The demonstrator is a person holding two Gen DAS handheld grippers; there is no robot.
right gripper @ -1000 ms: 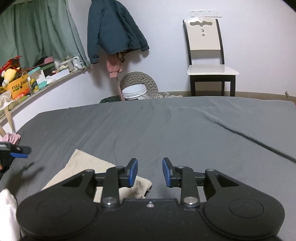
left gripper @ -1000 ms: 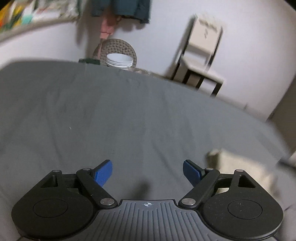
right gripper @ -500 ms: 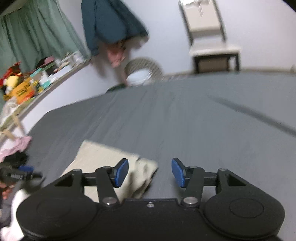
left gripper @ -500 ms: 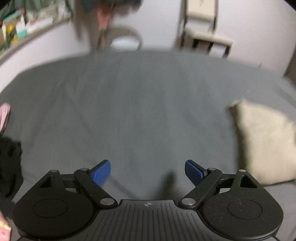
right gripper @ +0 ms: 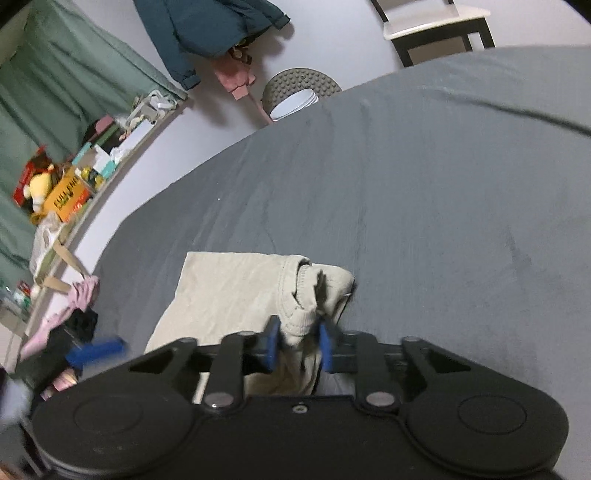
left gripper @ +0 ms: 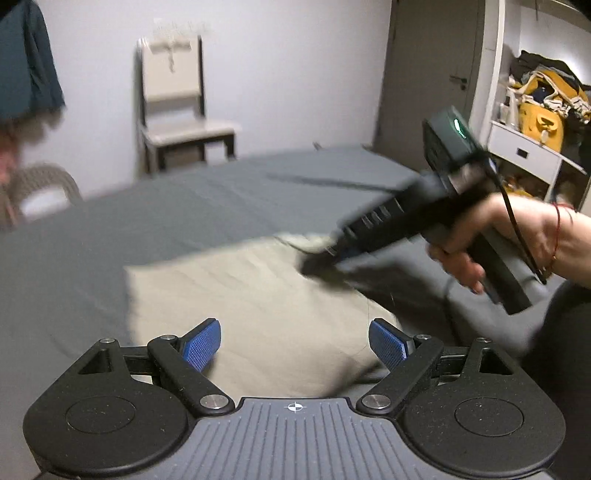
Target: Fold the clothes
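A beige folded garment (left gripper: pixel 258 295) (right gripper: pixel 229 291) lies on the grey bed sheet (left gripper: pixel 110 218) (right gripper: pixel 443 206). In the right wrist view my right gripper (right gripper: pixel 297 347) is shut on the garment's bunched right corner, near a stitched hem. In the left wrist view my left gripper (left gripper: pixel 293 341) hovers open over the garment's near edge, nothing between its blue pads (left gripper: pixel 201 343). The same view shows the right gripper (left gripper: pixel 332 254), held by a person's hand (left gripper: pixel 498 236), blurred, at the garment's far right corner.
A pile of pink, black and white clothes (right gripper: pixel 70 325) lies at the bed's left edge. Beyond the bed stand a chair (left gripper: pixel 177 110), a round stool with a white basin (right gripper: pixel 299 92), a hanging dark jacket (right gripper: pixel 210 26) and a cluttered shelf (right gripper: pixel 74 184).
The right gripper has come down and shut on the beige garment's corner. The left gripper swung right, so the garment now lies directly in front of it; it stays open.
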